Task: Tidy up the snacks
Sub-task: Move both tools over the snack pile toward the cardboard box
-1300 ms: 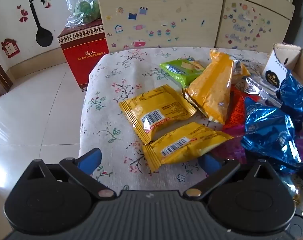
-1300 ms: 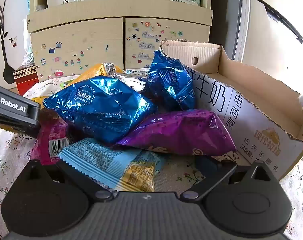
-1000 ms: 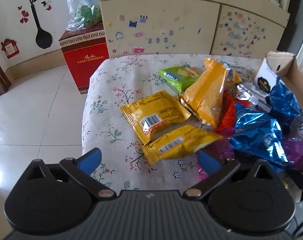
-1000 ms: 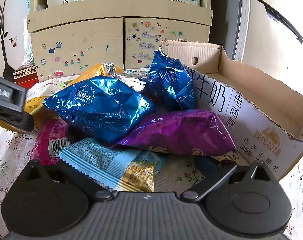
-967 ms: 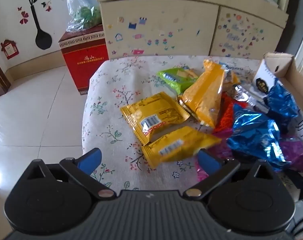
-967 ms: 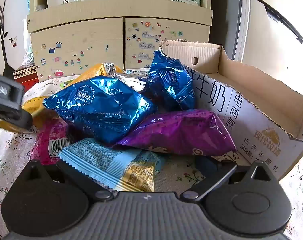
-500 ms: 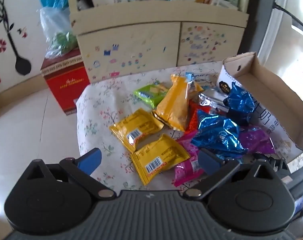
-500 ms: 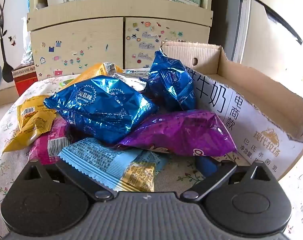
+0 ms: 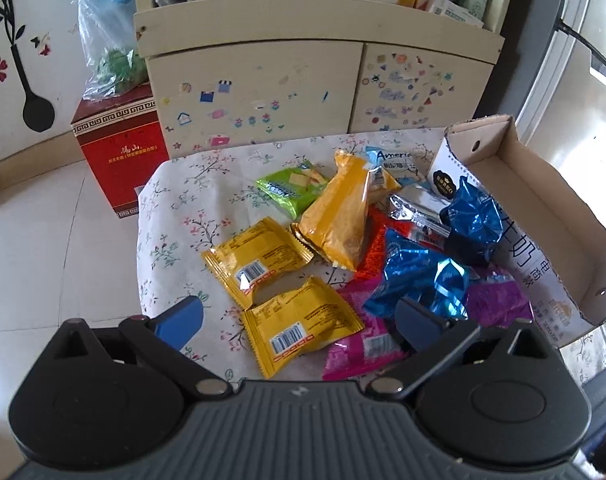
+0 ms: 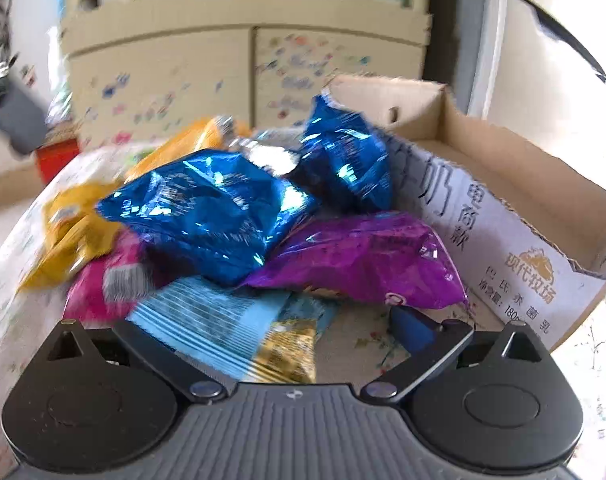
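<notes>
Snacks (image 9: pixel 343 248) lie in a loose heap on the flowered tablecloth (image 9: pixel 175 216), just beside the open carton (image 9: pixel 543 216), which looks to hold none yet, so the sorting seems barely begun. The left gripper (image 9: pixel 299 320) hangs above the table with its fingers spread wide and nothing between them, a yellow pack (image 9: pixel 299 328) lying below. The right gripper (image 10: pixel 271 332) is also wide open and empty, low over the light-blue pack (image 10: pixel 219 320); that view is blurred. Next, I judge, one gripper must drop onto a single pack, pinch an edge and lift it to the carton.
</notes>
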